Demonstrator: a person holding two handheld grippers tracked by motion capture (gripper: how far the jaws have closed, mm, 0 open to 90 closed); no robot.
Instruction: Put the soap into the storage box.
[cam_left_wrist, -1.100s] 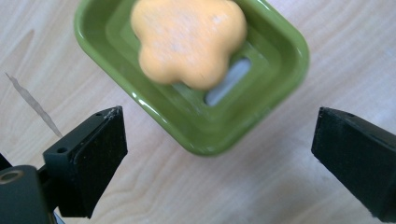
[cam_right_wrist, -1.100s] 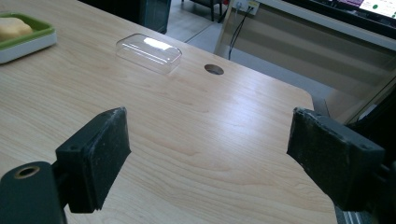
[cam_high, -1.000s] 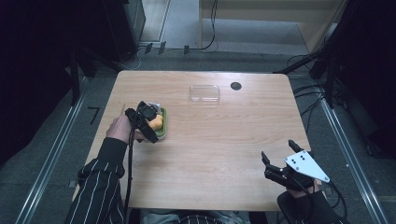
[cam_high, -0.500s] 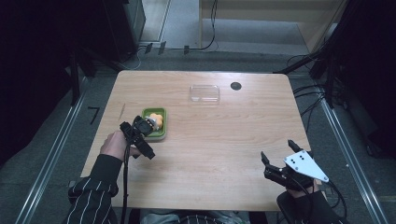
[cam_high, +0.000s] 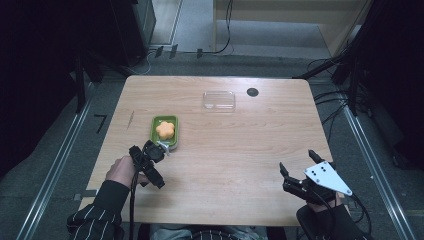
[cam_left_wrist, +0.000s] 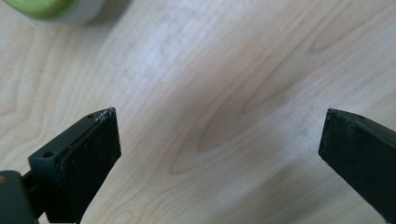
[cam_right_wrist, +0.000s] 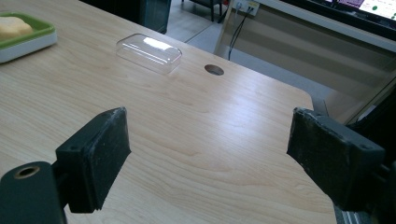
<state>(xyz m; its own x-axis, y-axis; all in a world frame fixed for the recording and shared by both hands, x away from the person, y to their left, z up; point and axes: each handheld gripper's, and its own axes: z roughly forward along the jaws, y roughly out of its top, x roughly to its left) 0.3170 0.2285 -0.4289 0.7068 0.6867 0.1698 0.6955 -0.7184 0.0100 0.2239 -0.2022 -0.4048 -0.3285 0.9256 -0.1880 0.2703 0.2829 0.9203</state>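
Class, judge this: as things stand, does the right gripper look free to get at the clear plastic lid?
Probably yes. The right gripper is open and empty, and only bare table lies between it and the clear lid.

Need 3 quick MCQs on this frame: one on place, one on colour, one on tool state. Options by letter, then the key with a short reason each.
1. Where does the clear plastic lid lie?
A. on the green dish
B. on the wooden table near its far edge
C. in the right tool

2. What colour is the flower-shaped piece in the small green rectangular dish?
A. orange
B. blue
C. white

3. How is the left tool?
A. shut on the dish
B. shut and empty
C. open

Answers: 1 B, it rests beside the dark round hole. 2 A, the high view shows orange. 3 C, bare wood shows between its spread jaws.
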